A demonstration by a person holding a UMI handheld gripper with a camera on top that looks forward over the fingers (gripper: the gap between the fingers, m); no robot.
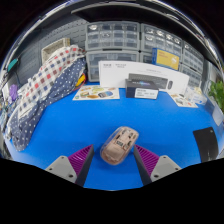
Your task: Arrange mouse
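Right between the two fingers lies a small rounded computer mouse with a pale beige shell carrying a reddish-brown printed pattern. It rests on its own on the bright blue table surface, its length angled a little so that the far end points slightly toward the right. The gripper is spread wide: the left finger's purple pad sits just beside the mouse's near left flank and the right finger's purple pad stands off the other side with a strip of blue showing in between, so neither pad presses on the shell and nothing is grasped.

Beyond the mouse, the blue surface runs back bare for a stretch. Farther on, a flat printed leaflet with coloured pictures lies on the blue, and next to it stands a long white cardboard box with a black box bearing a white label in front of it. More loose printed sheets lie near the far right, close to a green leafy plant. Along the left side a red, white and blue plaid cloth drapes diagonally over something bulky. Against the back wall stand grey racks of small plastic drawers.
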